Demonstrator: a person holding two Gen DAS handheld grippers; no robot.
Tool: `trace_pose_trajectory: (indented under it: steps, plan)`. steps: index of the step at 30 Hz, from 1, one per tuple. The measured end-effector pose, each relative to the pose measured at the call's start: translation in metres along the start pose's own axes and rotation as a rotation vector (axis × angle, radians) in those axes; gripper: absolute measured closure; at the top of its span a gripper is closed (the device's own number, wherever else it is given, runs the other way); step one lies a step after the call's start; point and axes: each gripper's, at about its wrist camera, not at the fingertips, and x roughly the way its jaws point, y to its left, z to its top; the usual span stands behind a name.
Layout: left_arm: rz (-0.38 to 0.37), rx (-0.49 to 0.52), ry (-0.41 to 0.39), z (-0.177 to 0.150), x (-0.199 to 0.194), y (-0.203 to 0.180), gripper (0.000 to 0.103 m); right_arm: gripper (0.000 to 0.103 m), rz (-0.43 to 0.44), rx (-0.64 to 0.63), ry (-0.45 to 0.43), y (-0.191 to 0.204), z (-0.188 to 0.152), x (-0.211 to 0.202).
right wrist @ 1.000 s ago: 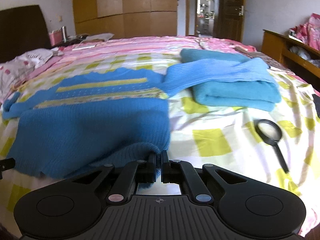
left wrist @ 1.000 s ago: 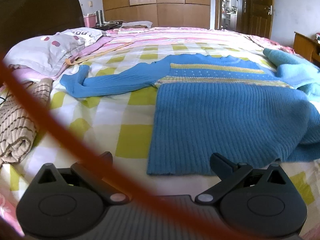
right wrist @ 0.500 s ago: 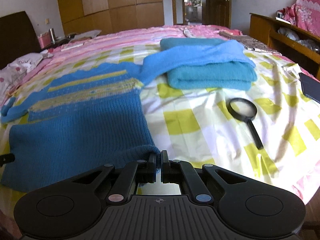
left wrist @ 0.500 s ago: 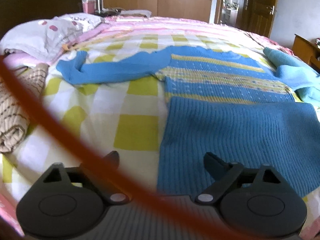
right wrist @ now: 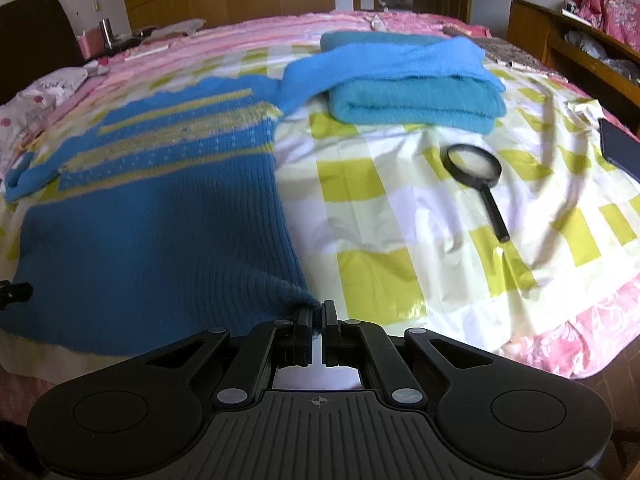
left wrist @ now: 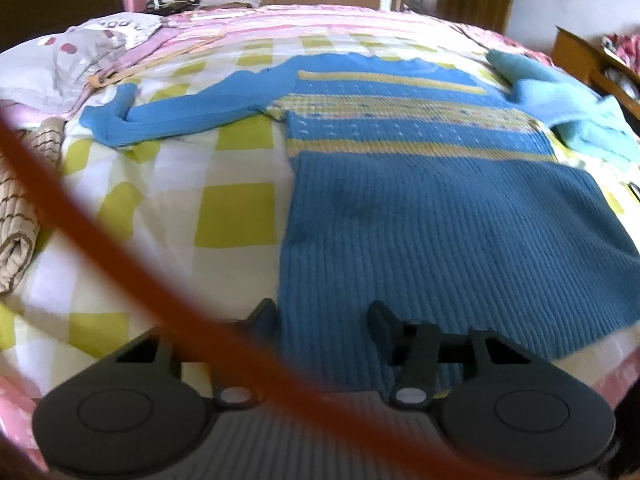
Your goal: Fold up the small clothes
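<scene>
The checked bedsheet (right wrist: pixel 400 216) is carrying everything. The blue sweater (left wrist: pixel 420 216) is lying flat across it, hem nearest me, one sleeve trailing toward ten o'clock. A folded teal towel (right wrist: pixel 416 100) is sitting at one o'clock, a magnifying glass (right wrist: pixel 478 176) at three. The right gripper (right wrist: pixel 319 312) is pinching the hem's right corner tight. The left gripper (left wrist: pixel 322 312) is closing, jaws astride the left corner, not yet pressing.
</scene>
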Motion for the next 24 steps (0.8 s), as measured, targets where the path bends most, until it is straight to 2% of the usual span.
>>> trace_pose_trajectory:
  steps: [3, 8, 15, 19, 24]
  plan:
    - [-0.007, 0.022, 0.015, -0.003, -0.004, -0.001, 0.051, 0.100, 0.006, -0.027, 0.019, 0.000, -0.003, -0.001]
    - [-0.008, 0.009, 0.000, -0.005, -0.015, 0.002, 0.051, 0.093, -0.005, -0.032, 0.036, -0.006, -0.002, -0.008]
    - [0.000, 0.009, -0.081, 0.012, -0.027, -0.003, 0.051, 0.091, 0.037, -0.006, -0.044, -0.004, 0.009, -0.025]
    - [-0.041, 0.000, -0.100, 0.023, -0.017, -0.012, 0.050, 0.091, 0.083, -0.031, -0.063, 0.015, 0.020, -0.015]
    - [-0.031, 0.001, -0.063, 0.024, 0.006, -0.019, 0.050, 0.091, 0.136, -0.026, -0.027, 0.034, 0.025, 0.014]
